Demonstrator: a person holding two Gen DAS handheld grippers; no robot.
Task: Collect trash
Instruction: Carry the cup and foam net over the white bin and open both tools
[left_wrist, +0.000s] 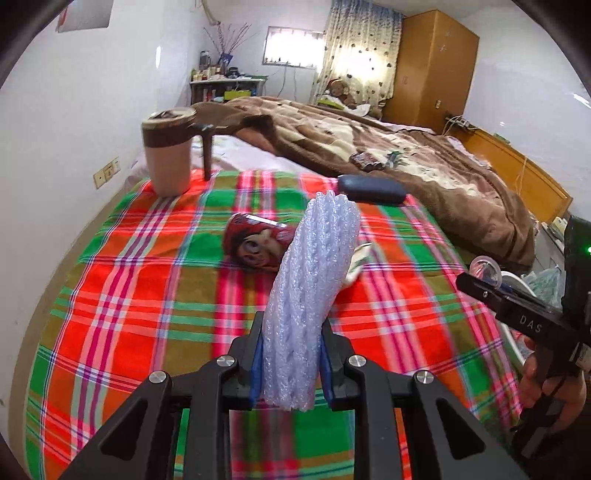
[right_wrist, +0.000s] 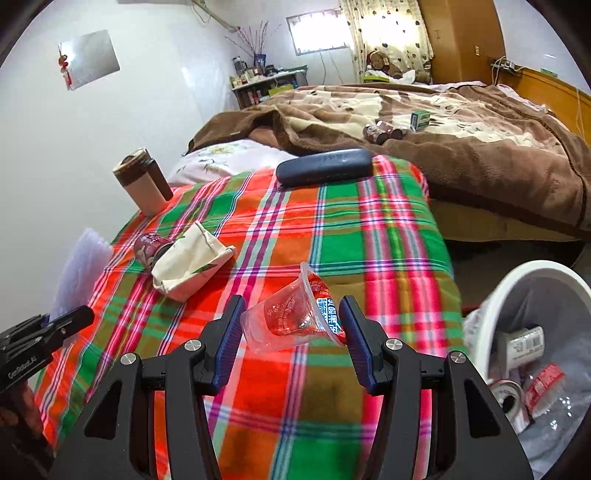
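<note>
Bedroom setting; plaid cloth (right_wrist: 332, 229) in red and green covers the tabletop, brown blanket (right_wrist: 480, 147) on the bed behind. Left tool (left_wrist: 291, 354) clamped on a white foam net sleeve (left_wrist: 314, 280), held upright above the cloth. Right tool (right_wrist: 291, 332) holds a clear plastic cup (right_wrist: 291, 317) with a red label between its pads, cup tilted on its side. On the cloth: cream paper bag (right_wrist: 188, 258), red snack packet (left_wrist: 258, 243), dark case (right_wrist: 325, 166), brown-lidded tumbler (left_wrist: 168, 155). White trash bin (right_wrist: 517, 295) at right holds cans and wrappers.
</note>
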